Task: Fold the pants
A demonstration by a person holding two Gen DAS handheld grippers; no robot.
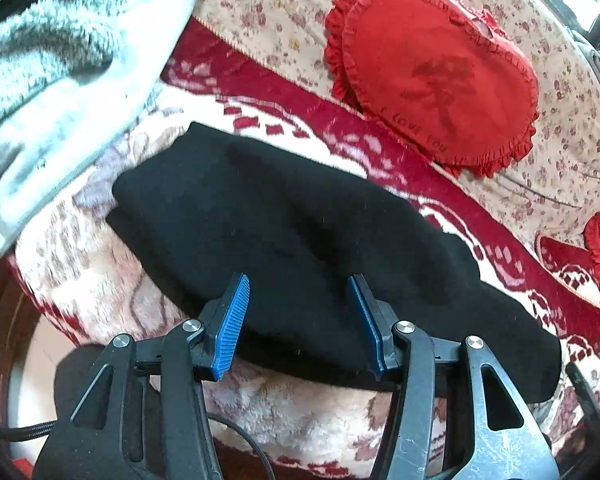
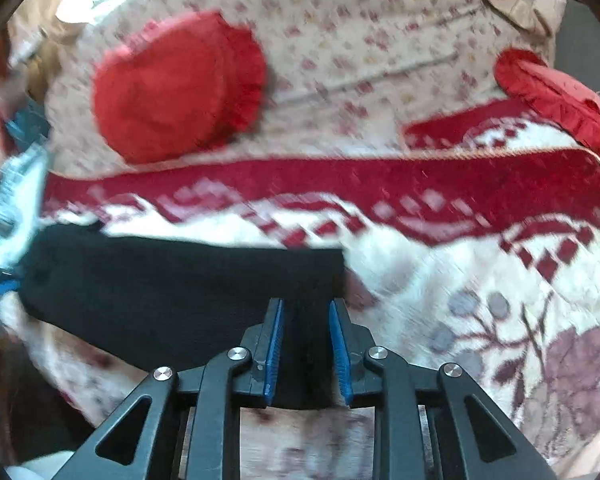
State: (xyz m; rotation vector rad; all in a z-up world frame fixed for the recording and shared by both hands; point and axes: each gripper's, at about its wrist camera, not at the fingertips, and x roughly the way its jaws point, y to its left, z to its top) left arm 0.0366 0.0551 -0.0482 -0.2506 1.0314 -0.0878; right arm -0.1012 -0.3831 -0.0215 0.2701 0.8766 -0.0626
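A home: a floral-covered sofa (image 1: 284,20) with a plush red-patterned blanket (image 1: 100,280) and heart-shaped cushion (image 1: 440,80).

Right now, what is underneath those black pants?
The black pants lie on a plush red-and-cream floral blanket, which shows all around them. Whatever sits directly beneath the fabric is covered.

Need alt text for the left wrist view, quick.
Left tongs open over the near edge of folded black pants on a red-and-cream floral blanket. A red heart-shaped pillow lies beyond; a grey fleece garment sits upper left.
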